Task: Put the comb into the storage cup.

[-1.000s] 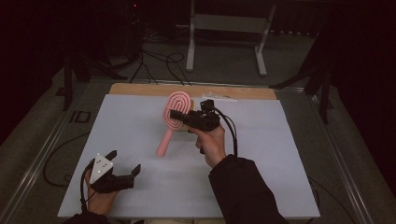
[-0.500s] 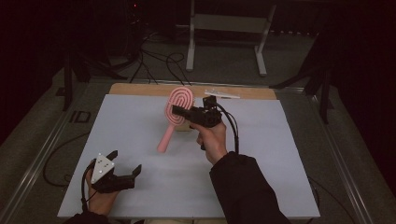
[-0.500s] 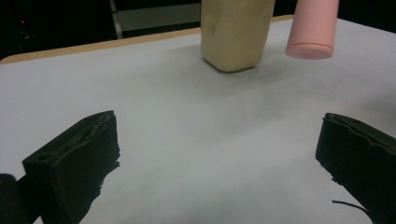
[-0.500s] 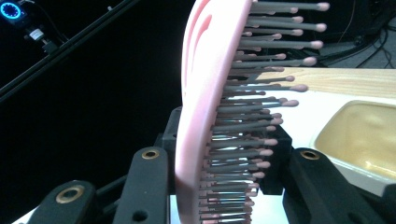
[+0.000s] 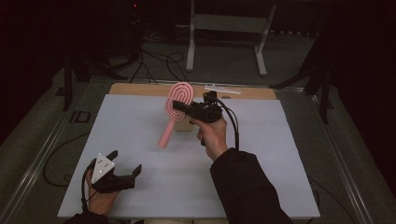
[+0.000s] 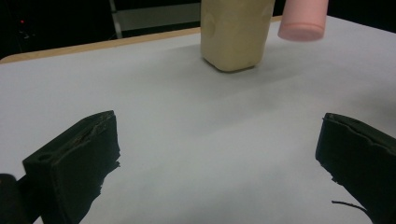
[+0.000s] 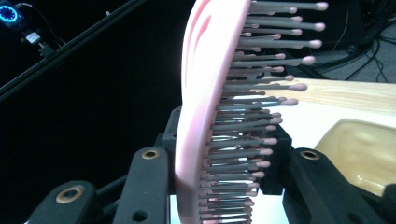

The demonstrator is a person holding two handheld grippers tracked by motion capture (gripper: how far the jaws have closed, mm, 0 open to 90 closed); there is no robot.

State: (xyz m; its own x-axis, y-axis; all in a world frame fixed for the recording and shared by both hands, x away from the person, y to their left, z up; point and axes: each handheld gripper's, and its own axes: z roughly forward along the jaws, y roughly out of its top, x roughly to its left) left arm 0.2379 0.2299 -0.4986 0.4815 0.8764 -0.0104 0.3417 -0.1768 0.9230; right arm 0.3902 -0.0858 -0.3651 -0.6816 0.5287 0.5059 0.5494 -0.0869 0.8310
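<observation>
Pink hairbrush (image 5: 176,108) is clamped by its head in the right claw (image 5: 181,106) above the worktop (image 5: 140,140), left claw (image 5: 125,164) wide open and empty; slippage on bristles is judged possible, the long handle levering it loose.

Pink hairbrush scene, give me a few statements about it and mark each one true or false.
1. The right hand-held gripper is shut on the pink hairbrush. True.
2. The hairbrush lies flat on the white table. False: it is held up off the table.
3. The left hand-held gripper holds the beige container. False: its jaws are open and empty.
4. The brush has grey bristles with pink tips. True.
</observation>
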